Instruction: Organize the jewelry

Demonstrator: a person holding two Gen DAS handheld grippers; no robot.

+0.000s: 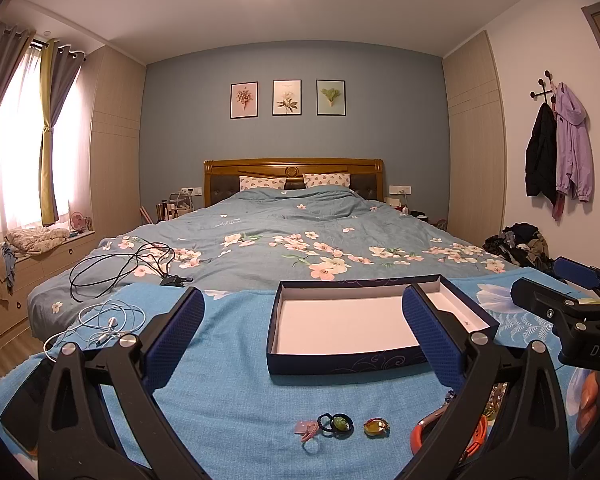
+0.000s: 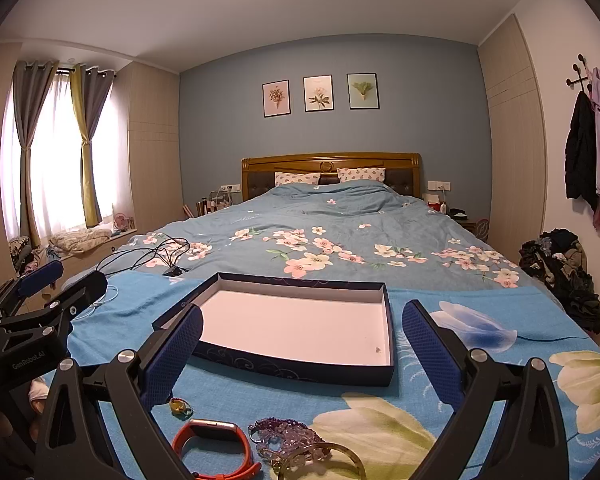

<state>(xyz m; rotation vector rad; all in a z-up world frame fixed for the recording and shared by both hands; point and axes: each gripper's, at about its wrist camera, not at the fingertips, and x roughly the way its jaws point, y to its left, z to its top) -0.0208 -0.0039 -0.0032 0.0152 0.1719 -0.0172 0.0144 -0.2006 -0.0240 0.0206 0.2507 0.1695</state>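
A dark blue box (image 1: 340, 361) with a white inside lies open on the blue floral cloth; it also shows in the right wrist view (image 2: 292, 368). A tiny item (image 2: 377, 350) lies in its near right corner. Near me lie a pink ring (image 1: 309, 432), a black band with a green stone (image 1: 337, 425), an amber ring (image 1: 376, 427) (image 2: 180, 406), an orange watch band (image 2: 216, 450), purple beads (image 2: 288, 436) and a gold bangle (image 2: 322, 460). My left gripper (image 1: 302, 320) is open and empty above the cloth. My right gripper (image 2: 302, 332) is open and empty before the box.
A black cable (image 1: 120, 266) and white earphones (image 1: 108, 322) lie left on the bed. A dark phone (image 1: 24, 400) lies at the cloth's left edge. A clothes pile (image 2: 560, 268) sits on the floor at right.
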